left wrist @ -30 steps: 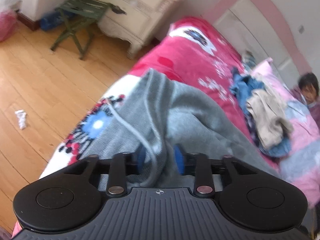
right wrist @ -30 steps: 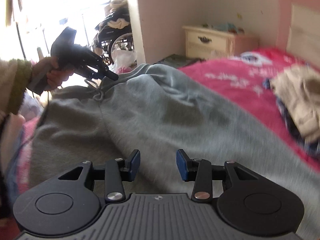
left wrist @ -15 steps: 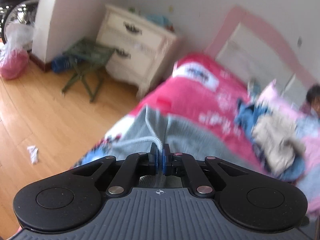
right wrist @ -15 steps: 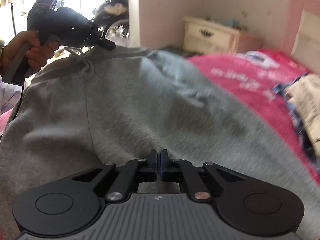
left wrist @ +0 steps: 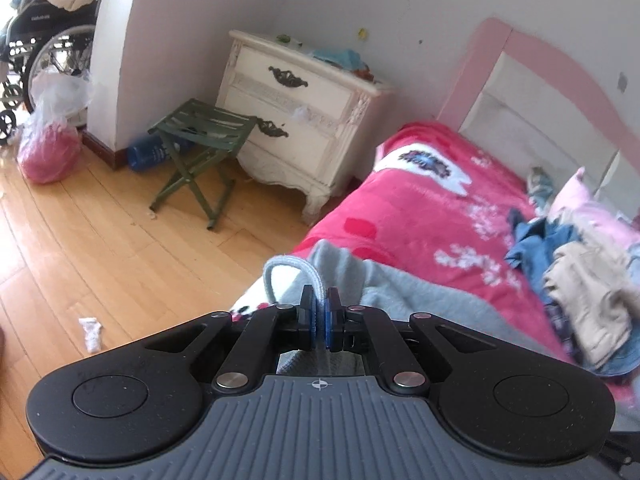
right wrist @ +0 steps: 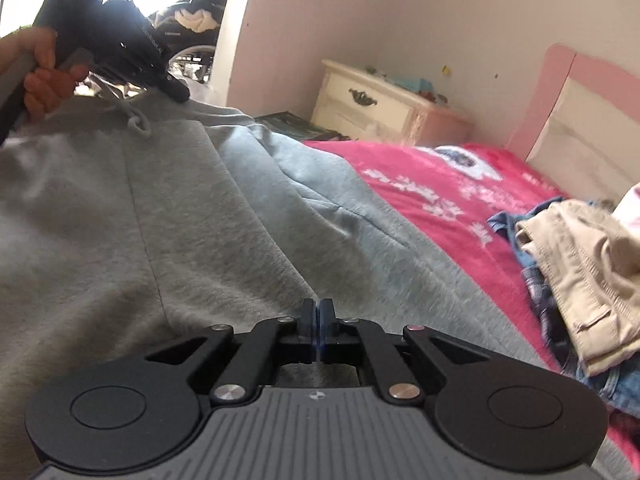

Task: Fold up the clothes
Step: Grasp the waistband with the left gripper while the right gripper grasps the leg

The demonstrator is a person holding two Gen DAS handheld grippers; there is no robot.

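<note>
Two grippers hold grey sweatpants (right wrist: 224,216) spread across the near part of a red bedspread (left wrist: 420,216). Your left gripper (left wrist: 319,312) is clamped on the waistband with its drawstring (left wrist: 280,268) looping beside the pads. Your right gripper (right wrist: 318,320) is pinched shut on the grey fabric nearer you. To fold cleanly, probably lift both ends together, keep the cloth taut, and mind the cord slipping free.
</note>
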